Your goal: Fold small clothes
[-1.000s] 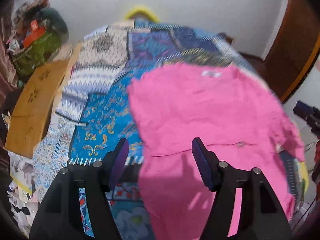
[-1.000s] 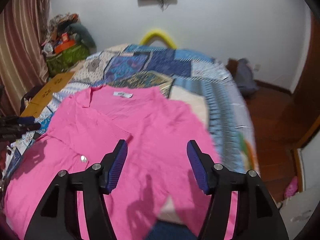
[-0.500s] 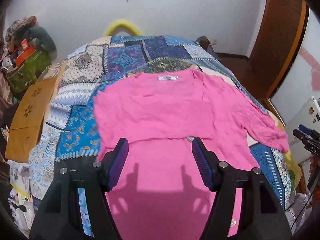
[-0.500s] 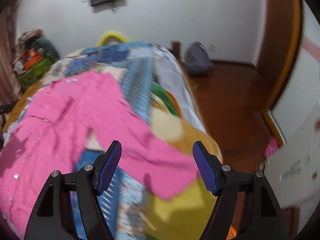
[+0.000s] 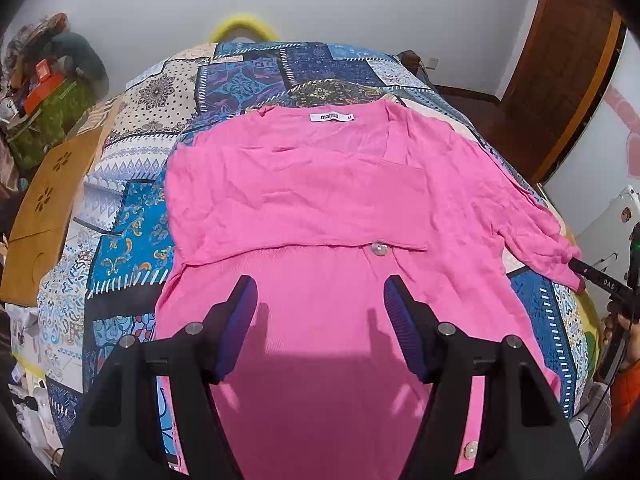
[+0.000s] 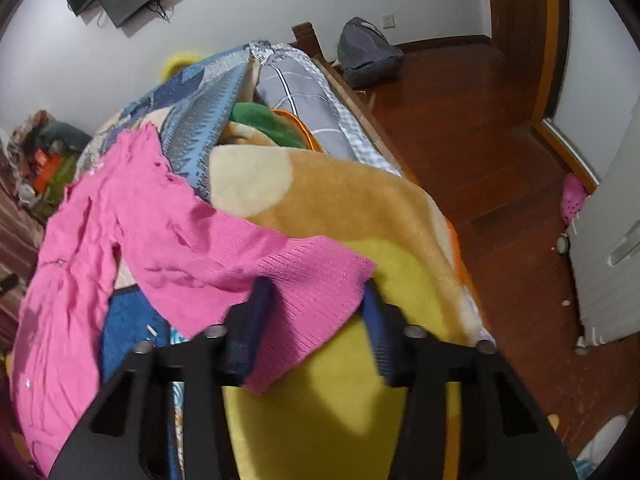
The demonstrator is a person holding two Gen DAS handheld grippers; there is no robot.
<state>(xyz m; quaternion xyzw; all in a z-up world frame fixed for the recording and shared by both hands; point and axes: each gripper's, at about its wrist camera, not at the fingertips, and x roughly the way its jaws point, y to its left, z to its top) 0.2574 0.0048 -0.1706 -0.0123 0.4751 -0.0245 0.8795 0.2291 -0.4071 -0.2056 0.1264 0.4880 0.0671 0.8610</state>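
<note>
A pink cardigan (image 5: 320, 200) lies flat on the patchwork bedspread (image 5: 248, 76), collar label at the far end, its left sleeve folded across the chest. My left gripper (image 5: 318, 312) is open and empty, hovering over the cardigan's lower front, just below a clear button (image 5: 378, 249). The right sleeve (image 6: 240, 248) stretches out over the bed's right edge. My right gripper (image 6: 316, 308) is open, its jaws on either side of the sleeve's cuff (image 6: 312, 296), which lies between them. In the left wrist view the right gripper (image 5: 592, 280) touches the cuff at the far right.
A yellow and tan blanket (image 6: 360, 216) hangs over the bed's right side beneath the sleeve. A wooden board (image 5: 44, 208) lies along the bed's left edge. A dark backpack (image 6: 368, 56) sits on the wooden floor. A cluttered pile (image 5: 40, 88) stands at far left.
My left gripper has swung from the cardigan's left edge to its lower middle. My right gripper has moved off the body to the right and down to the sleeve cuff, which now lies between its jaws.
</note>
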